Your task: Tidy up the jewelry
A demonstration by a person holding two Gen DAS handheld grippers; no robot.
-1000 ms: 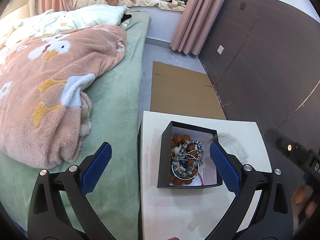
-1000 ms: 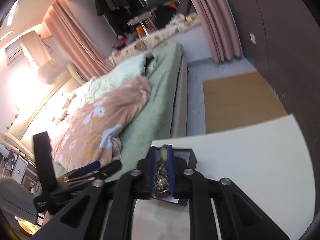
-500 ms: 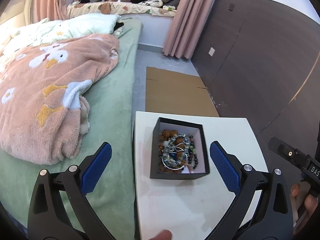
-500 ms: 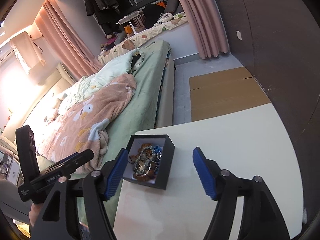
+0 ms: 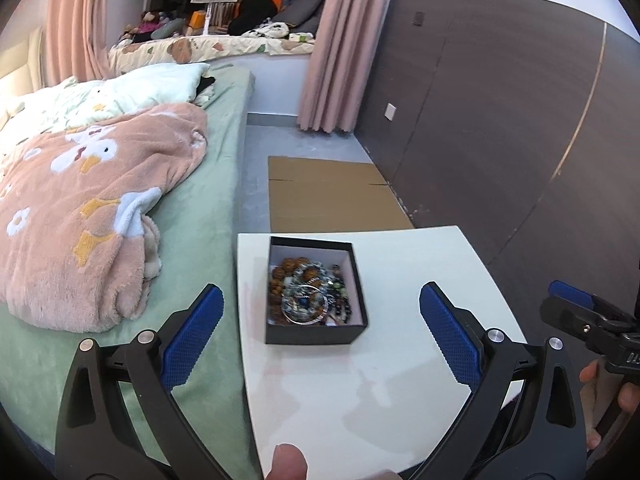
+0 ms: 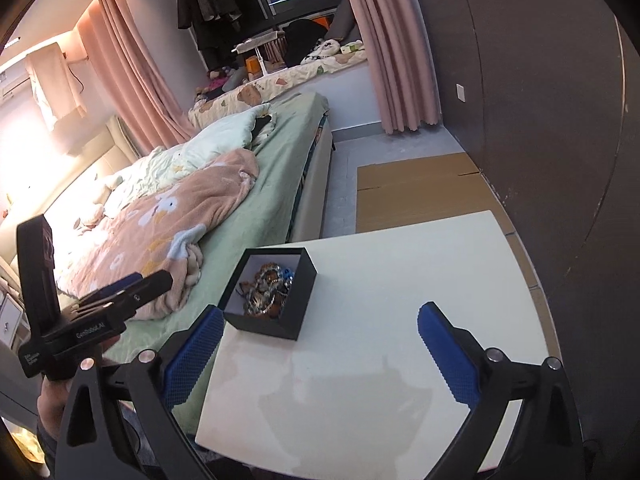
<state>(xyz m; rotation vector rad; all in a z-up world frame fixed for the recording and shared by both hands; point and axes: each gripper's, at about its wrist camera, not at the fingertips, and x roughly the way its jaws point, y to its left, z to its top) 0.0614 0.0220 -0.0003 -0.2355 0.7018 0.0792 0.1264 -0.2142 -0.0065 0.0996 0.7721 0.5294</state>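
A black open box (image 5: 316, 337) (image 6: 297, 304) stands on the white table (image 5: 360, 392) (image 6: 400, 280), near its left edge. A tangle of bead bracelets and metal bangles (image 5: 308, 294) (image 6: 265, 288) fills it. My left gripper (image 5: 320, 292) is open wide, drawn back from the box, which shows between its blue pads without touching them. My right gripper (image 6: 320, 312) has its jaws opening wide, and only bare tabletop lies between them. The box sits just past its left fingertip (image 6: 208, 324).
A bed (image 5: 200, 216) with a green sheet and a pink fleece blanket (image 5: 92, 208) adjoins the table's left side. Flat cardboard (image 5: 332, 196) lies on the floor beyond the table. A dark panelled wall (image 5: 500, 120) runs along the right. A person's fingertip (image 5: 289, 460) shows at the bottom edge.
The right gripper's jaws were narrow over the jewelry in the box and have spread wide. Both grippers have pulled back from the box, which now looks smaller and farther off.
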